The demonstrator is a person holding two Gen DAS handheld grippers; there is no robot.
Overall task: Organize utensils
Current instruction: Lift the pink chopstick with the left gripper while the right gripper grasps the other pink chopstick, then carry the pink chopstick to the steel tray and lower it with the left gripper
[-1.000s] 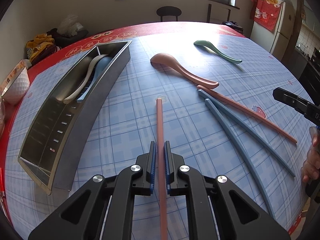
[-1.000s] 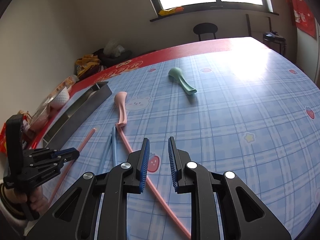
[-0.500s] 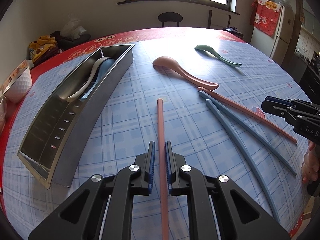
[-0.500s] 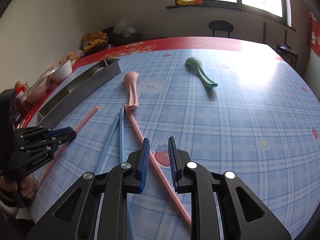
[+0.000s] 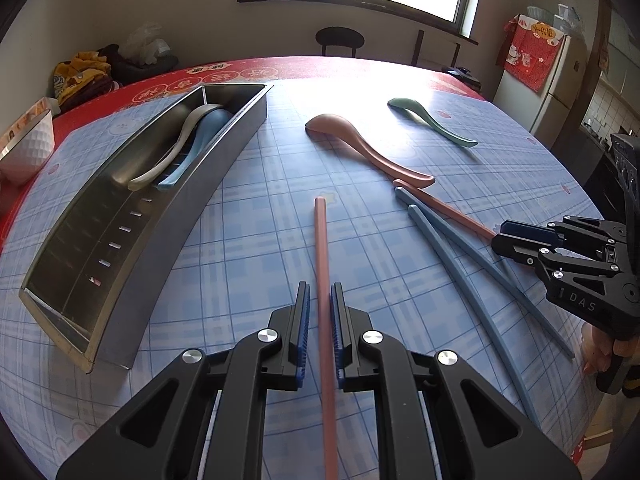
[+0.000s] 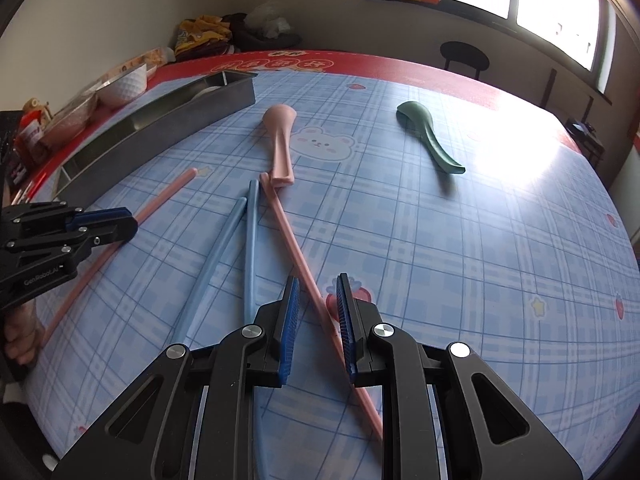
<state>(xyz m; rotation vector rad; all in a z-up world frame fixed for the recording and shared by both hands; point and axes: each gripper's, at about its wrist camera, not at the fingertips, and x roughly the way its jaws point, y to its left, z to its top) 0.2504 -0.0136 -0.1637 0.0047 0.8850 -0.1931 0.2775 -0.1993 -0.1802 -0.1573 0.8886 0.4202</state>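
Observation:
My left gripper [image 5: 319, 292] straddles a pink chopstick [image 5: 322, 248] that lies on the table; its jaws stand slightly apart from it. My right gripper [image 6: 317, 292] is open over a second pink chopstick [image 6: 294, 240], which runs between its fingers. Two blue chopsticks [image 6: 246, 236] lie just left of it. A pink spoon [image 5: 360, 144] and a green spoon [image 5: 432, 122] lie farther off. A metal tray [image 5: 168, 216] at the left holds a white spoon and a blue spoon [image 5: 192, 148].
The round table has a blue plaid cloth with a red border [image 5: 240, 76]. A white bowl [image 5: 28, 148] stands at the left edge beyond the tray. Bags and snacks [image 6: 208, 36] sit at the far edge. A fridge [image 5: 556, 80] stands at the right.
My right gripper has swung left and moved in over the second pink chopstick. My left gripper's jaws have parted a little around the first pink chopstick.

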